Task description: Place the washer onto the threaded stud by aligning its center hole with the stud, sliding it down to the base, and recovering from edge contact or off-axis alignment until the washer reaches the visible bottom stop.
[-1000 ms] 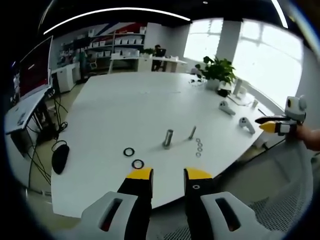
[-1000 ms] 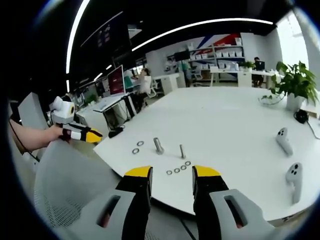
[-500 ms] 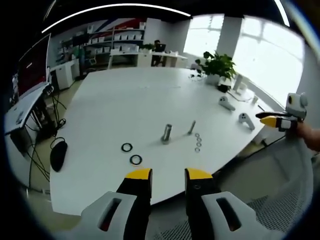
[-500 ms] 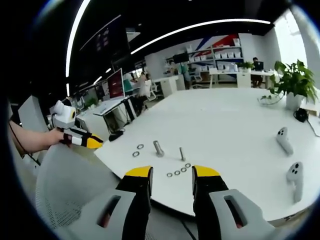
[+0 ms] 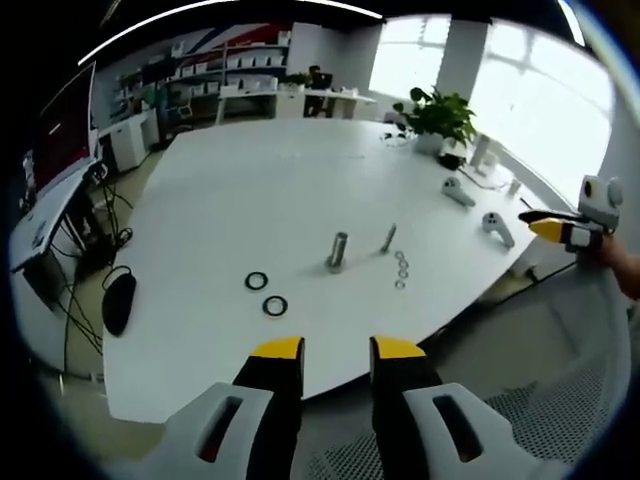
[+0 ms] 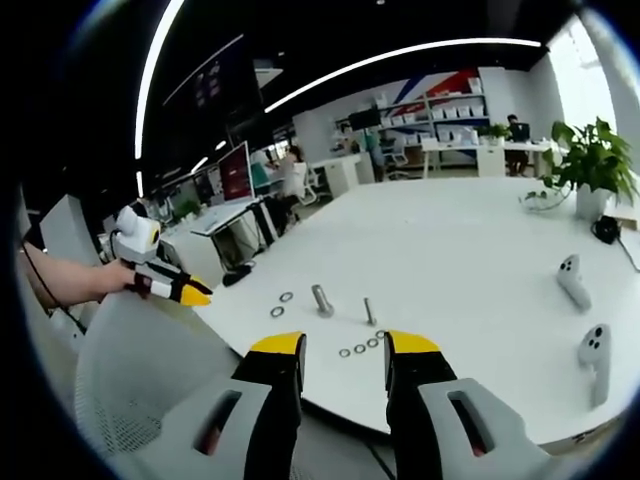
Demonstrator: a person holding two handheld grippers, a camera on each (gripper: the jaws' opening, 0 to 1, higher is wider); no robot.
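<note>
- Right now both grippers hang off the near edge of the big white table (image 5: 250, 180), nothing picked yet.
- Left gripper (image 5: 335, 350): yellow-tipped jaws apart, empty. Right gripper (image 6: 345, 348): the same, apart and empty.
- Slim threaded metal stud (image 5: 388, 238) stands upright near the near edge; a thicker grey metal post (image 5: 337, 251) stands just beside it.
- Row of small silver washers (image 5: 401, 270) lies flat just beside the stud, on its near-edge side. Two larger dark rings (image 5: 265, 294) lie further along that edge.
- We judge the step as approach and pick. We come in low and pinch one washer by its rim, leaving the hole free.
- Then we hold it level over the stud tip. If the edge catches, we lift, recentre and retry rather than push.
</note>
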